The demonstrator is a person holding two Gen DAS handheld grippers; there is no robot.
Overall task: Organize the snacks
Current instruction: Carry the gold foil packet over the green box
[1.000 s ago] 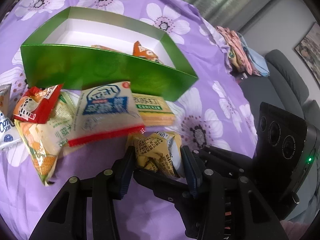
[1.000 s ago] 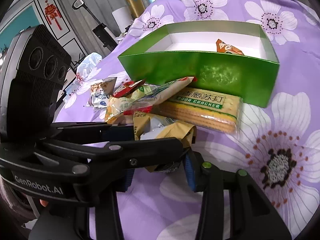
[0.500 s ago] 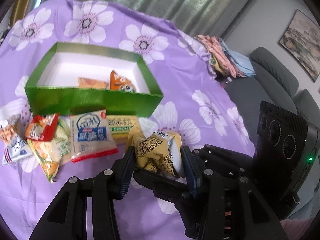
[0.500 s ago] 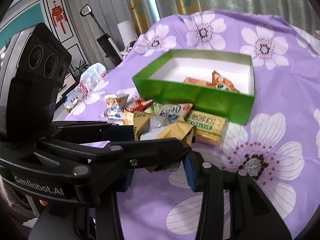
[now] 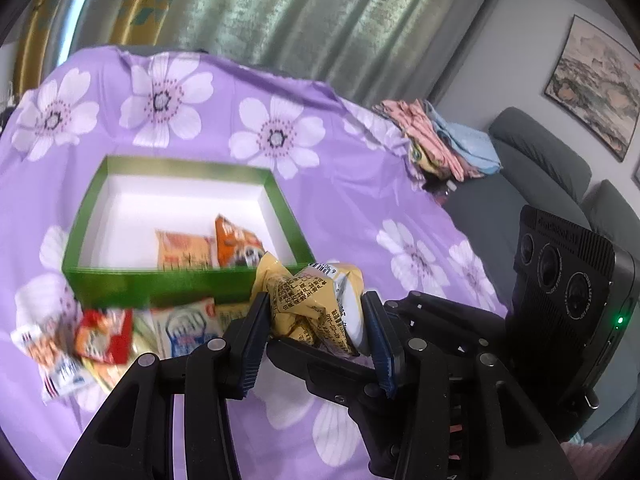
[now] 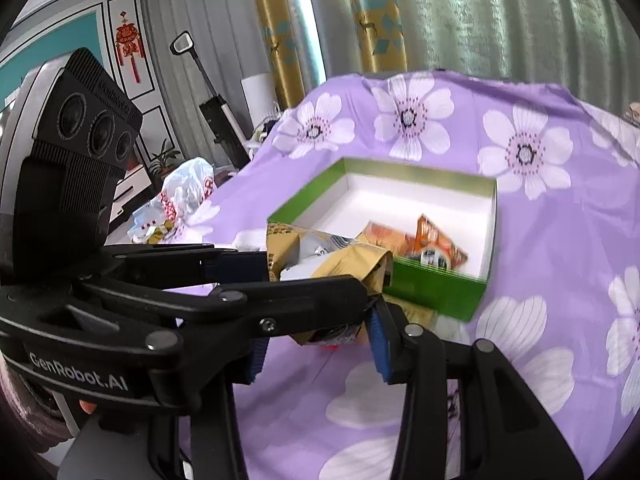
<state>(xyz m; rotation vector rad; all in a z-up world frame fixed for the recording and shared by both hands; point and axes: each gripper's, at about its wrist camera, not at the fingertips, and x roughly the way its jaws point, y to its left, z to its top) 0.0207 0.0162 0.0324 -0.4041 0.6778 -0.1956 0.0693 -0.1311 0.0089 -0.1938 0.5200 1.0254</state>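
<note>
My left gripper (image 5: 316,328) is shut on a crumpled yellow snack packet (image 5: 308,300) and holds it up in the air, near the front right corner of the green box (image 5: 176,280). The box has a white inside and holds two orange packets (image 5: 212,246). The same yellow packet (image 6: 336,256) shows in the right wrist view, with the left gripper's fingers (image 6: 240,264) across it. My right gripper (image 6: 320,344) is open around the left gripper, holding nothing. Several loose snack packets (image 5: 104,336) lie on the cloth in front of the box.
A purple flowered cloth (image 5: 360,208) covers the table. Folded clothes (image 5: 440,140) lie at its far right edge by a grey sofa (image 5: 540,160). A white plastic bag (image 6: 180,196) lies off the table's left side.
Both grippers have risen well above the table with the yellow packet, and the box and loose packets now look smaller and farther below.
</note>
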